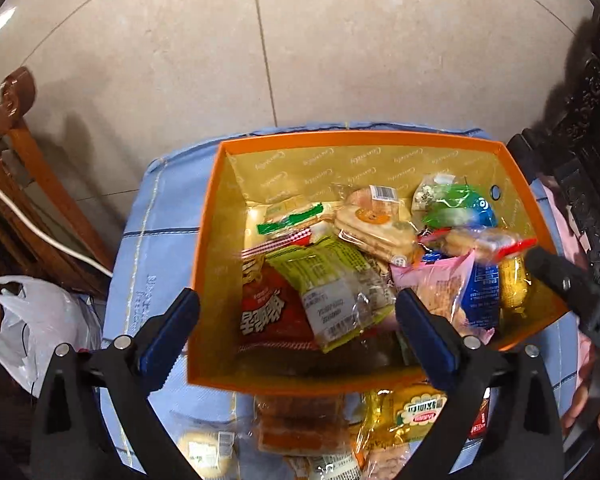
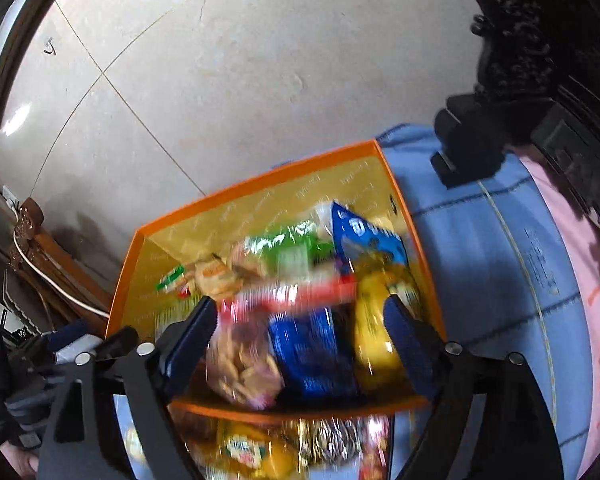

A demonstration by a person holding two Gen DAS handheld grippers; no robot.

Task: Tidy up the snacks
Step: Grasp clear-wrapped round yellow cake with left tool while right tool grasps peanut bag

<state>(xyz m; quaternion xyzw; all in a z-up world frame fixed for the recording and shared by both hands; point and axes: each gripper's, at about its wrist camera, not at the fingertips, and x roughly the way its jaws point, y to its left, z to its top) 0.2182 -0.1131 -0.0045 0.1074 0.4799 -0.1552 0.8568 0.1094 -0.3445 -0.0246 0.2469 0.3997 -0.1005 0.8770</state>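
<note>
An orange box (image 1: pixel 208 240) with a gold lining stands on a blue checked cloth (image 1: pixel 160 208) and holds several snack packets. My left gripper (image 1: pixel 298 308) hangs open over the box's near left part, above a red packet (image 1: pixel 268 308) and a green-labelled packet (image 1: pixel 332 280); nothing is between its pads. My right gripper (image 2: pixel 302 316) is open over the right side of the box (image 2: pixel 128 280). Blurred packets show below its gap, among them a blue packet (image 2: pixel 312 352) and a yellow one (image 2: pixel 372 320). The right gripper's finger (image 1: pixel 556 280) also shows at the box's right wall.
More snacks lie on the cloth in front of the box: a yellow packet (image 1: pixel 412 416), brown cakes (image 1: pixel 300 420) and a round pastry (image 1: pixel 204 452). A wooden chair (image 1: pixel 40 184) and a white plastic bag (image 1: pixel 32 320) stand left. Dark carved furniture (image 1: pixel 596 160) rises at the right.
</note>
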